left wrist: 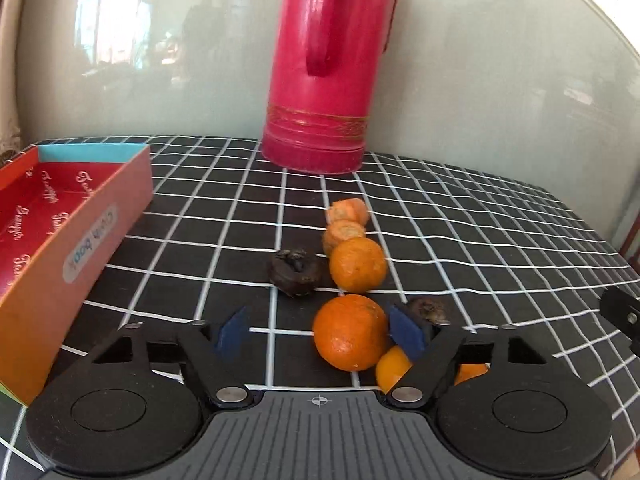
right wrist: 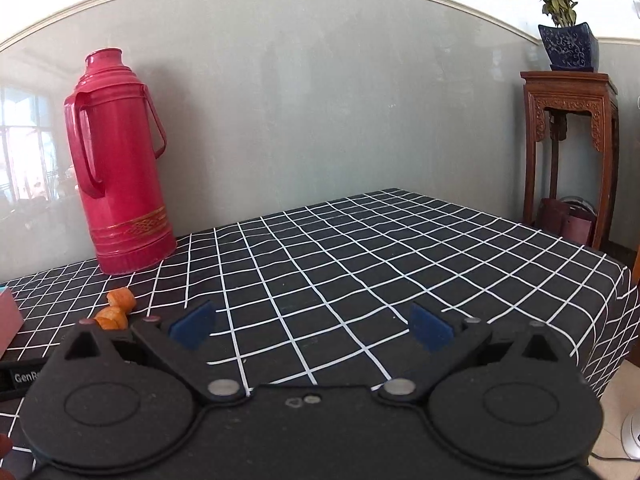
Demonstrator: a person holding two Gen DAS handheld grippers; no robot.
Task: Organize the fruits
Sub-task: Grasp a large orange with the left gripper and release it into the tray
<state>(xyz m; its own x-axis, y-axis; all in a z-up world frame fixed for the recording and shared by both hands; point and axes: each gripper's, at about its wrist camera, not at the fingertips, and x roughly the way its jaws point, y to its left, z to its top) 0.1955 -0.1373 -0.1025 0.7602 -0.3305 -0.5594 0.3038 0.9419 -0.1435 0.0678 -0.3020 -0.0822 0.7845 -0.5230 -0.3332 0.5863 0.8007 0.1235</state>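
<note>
In the left wrist view my left gripper (left wrist: pixel 320 332) is open, low over the checked cloth. A tangerine (left wrist: pixel 350 332) lies between its fingers, against the right blue pad (left wrist: pixel 406 336). A second tangerine (left wrist: pixel 358 265) lies just beyond, and a third (left wrist: pixel 394 368) sits partly hidden under the right finger. Two carrot pieces (left wrist: pixel 347 222) lie farther back, also in the right wrist view (right wrist: pixel 120 298). Two dark dried fruits lie nearby, one to the left (left wrist: pixel 296 272) and one behind the right pad (left wrist: pixel 430 310). My right gripper (right wrist: pixel 312 326) is open and empty above bare cloth.
An open red and orange box (left wrist: pixel 76 232) stands at the left. A tall red thermos (left wrist: pixel 324 68) stands at the back by the wall. The table's right edge (right wrist: pixel 616 280) drops off, with a wooden plant stand (right wrist: pixel 568 140) beyond it.
</note>
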